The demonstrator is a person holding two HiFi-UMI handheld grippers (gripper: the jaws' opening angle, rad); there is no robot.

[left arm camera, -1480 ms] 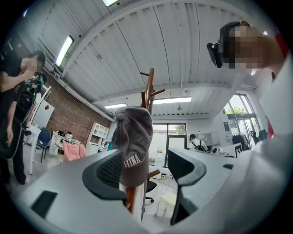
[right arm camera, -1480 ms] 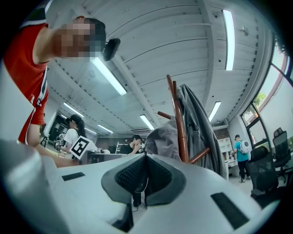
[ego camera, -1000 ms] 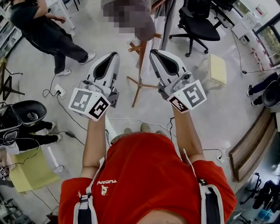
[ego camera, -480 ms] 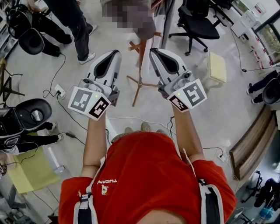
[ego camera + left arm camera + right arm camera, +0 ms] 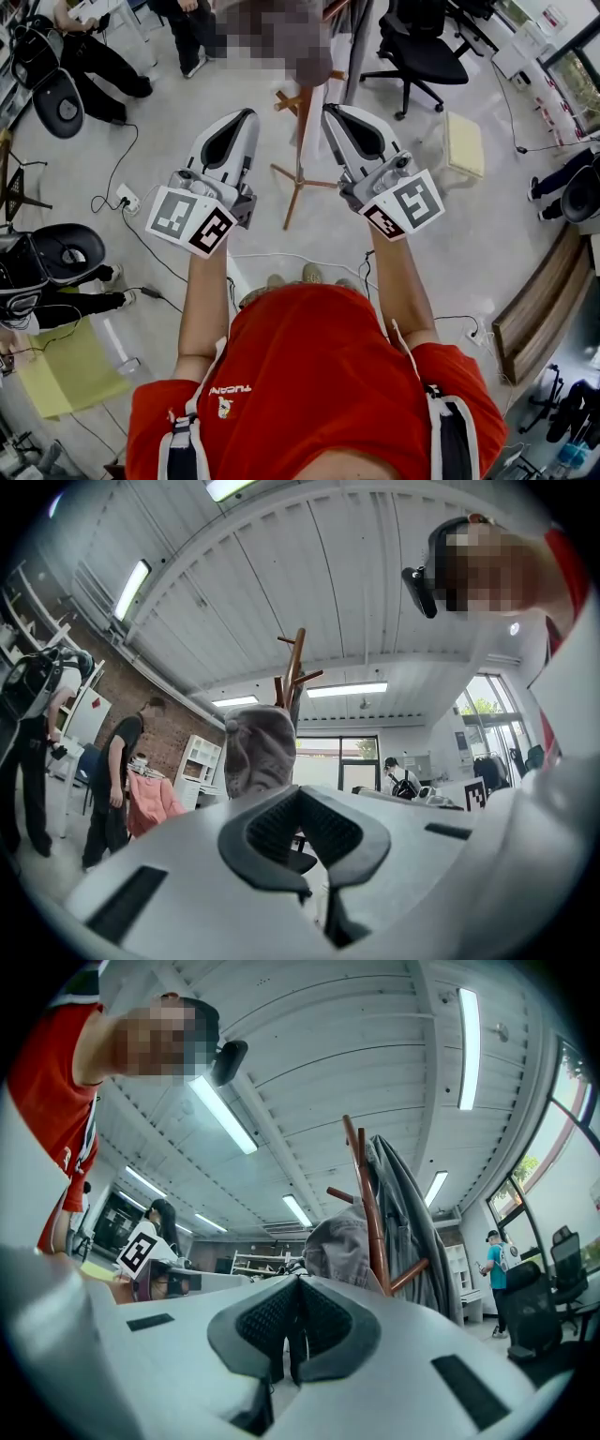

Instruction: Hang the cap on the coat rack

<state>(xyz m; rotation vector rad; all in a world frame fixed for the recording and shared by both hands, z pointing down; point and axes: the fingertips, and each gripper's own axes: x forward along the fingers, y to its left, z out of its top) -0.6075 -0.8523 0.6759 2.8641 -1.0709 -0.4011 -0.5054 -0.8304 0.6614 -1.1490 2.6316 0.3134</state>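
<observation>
A grey cap point(image 5: 260, 752) hangs on a peg of the wooden coat rack point(image 5: 295, 667), straight ahead in the left gripper view. The right gripper view shows the same cap point(image 5: 342, 1241) beside the rack's pole point(image 5: 370, 1204), with a grey coat point(image 5: 412, 1213) hanging behind. From the head view the rack point(image 5: 300, 141) stands on the floor between both grippers, the cap point(image 5: 314, 67) at its top. My left gripper point(image 5: 246, 117) and right gripper point(image 5: 330, 112) are raised side by side, short of the rack. Both are shut with nothing between the pads.
A black office chair point(image 5: 427, 56) and a pale cushioned stool point(image 5: 466, 145) stand right of the rack. A power strip with cables point(image 5: 127, 197) lies on the floor at left. People point(image 5: 84, 47) stand at upper left. A wooden bench point(image 5: 539, 309) is at right.
Both grippers have stayed almost still. The people at the upper left have walked further away and shifted places.
</observation>
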